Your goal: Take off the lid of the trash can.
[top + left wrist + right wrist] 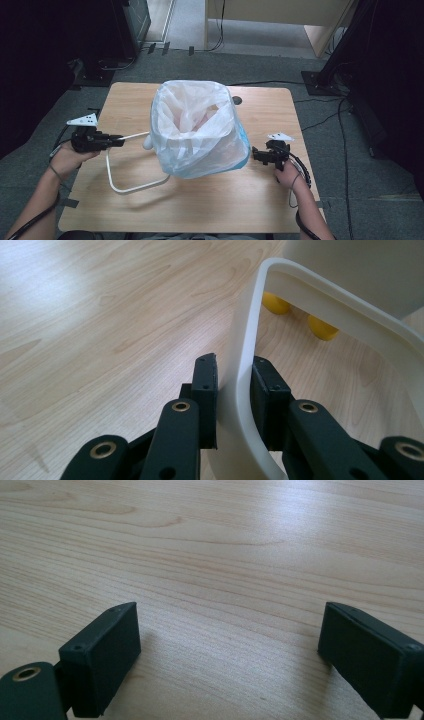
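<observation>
The left tool (118,140) is clenched on the white frame (131,186), gripping its bar at the left side of the table (200,210). In the left gripper view the two pads press flat against that bar (237,385) from either side, and two yellow feet (322,326) show beyond it under the bin. The frame lies on the table and reaches to the bin (197,130), which stands mid-table lined with a pale plastic bag (190,107). The right tool (256,154) rests just right of the bin, jaws spread wide over bare wood (225,580), grasping nothing.
</observation>
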Demonstrator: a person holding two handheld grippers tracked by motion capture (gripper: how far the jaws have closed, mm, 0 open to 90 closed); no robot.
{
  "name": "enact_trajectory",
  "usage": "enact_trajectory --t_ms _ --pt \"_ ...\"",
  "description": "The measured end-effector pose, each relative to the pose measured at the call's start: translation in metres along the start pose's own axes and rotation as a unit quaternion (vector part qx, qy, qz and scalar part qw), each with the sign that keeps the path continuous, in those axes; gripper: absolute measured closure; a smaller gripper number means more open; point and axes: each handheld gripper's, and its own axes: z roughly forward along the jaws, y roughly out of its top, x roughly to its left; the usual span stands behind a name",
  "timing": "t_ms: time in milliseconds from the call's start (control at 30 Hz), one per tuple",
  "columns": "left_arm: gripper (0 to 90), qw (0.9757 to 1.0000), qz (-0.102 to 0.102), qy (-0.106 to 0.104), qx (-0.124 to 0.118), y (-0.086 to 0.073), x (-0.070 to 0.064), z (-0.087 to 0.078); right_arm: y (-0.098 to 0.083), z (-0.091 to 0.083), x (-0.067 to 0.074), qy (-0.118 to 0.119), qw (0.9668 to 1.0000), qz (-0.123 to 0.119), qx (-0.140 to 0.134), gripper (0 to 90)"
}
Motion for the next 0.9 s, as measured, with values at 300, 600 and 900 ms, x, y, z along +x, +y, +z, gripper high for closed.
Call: enact_trajectory --t_ms 300,600,900 --pt "74.6 1.0 0.003 0.002 -0.002 -0.006 0.0 0.012 0.0 0.0 0.0 0.0 1.0 0.001 0.0 9.6" --pt "73.8 0.9998 -0.006 0.018 -0.005 -0.014 0.009 0.021 0.0 0.0 0.0 0.0 1.0 0.0 0.0 9.7" --pt "73.1 0.9997 -0.013 0.022 -0.004 -0.018 0.014 0.031 0.0 0.0 0.0 0.001 1.0 -0.002 0.0 9.7"
